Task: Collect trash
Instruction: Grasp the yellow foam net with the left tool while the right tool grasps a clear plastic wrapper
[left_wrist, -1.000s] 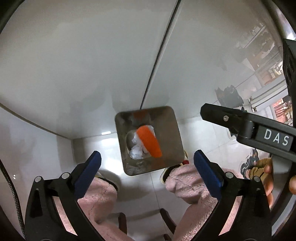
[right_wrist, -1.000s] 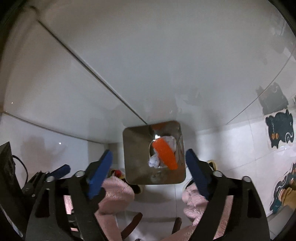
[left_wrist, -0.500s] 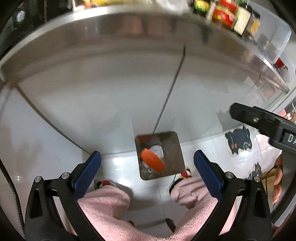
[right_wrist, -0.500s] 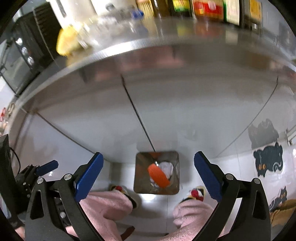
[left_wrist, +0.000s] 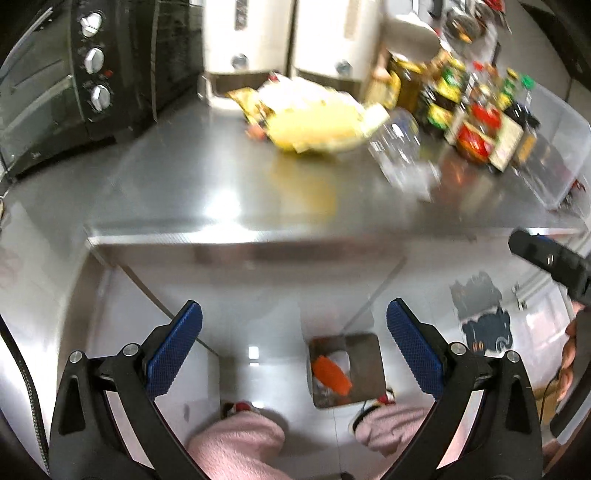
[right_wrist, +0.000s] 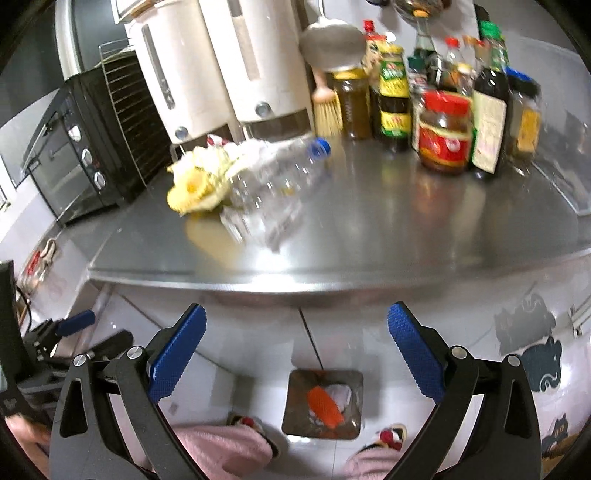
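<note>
A square metal trash bin (left_wrist: 365, 354) (right_wrist: 297, 402) stands on the floor below the counter edge, holding an orange wrapper (left_wrist: 331, 374) (right_wrist: 325, 406) and white paper. On the steel counter (left_wrist: 207, 177) (right_wrist: 388, 221) lie a clear plastic bottle (left_wrist: 400, 147) (right_wrist: 280, 181) with a blue cap and a crumpled yellow wrapper (left_wrist: 314, 125) (right_wrist: 199, 181). My left gripper (left_wrist: 290, 347) and right gripper (right_wrist: 295, 350) are both open and empty, held in front of the counter above the bin.
A black toaster oven (left_wrist: 74, 74) (right_wrist: 81, 147) stands at the counter's left. Two white canisters (right_wrist: 221, 66) and several sauce bottles and jars (right_wrist: 443, 110) line the back. A clear plastic box (left_wrist: 554, 147) sits at the right. My pink-slippered feet (right_wrist: 221, 443) flank the bin.
Both grippers have risen and tilted up from just above the bin, so the counter top with the bottle and yellow wrapper has come into view. Both stay open and empty.
</note>
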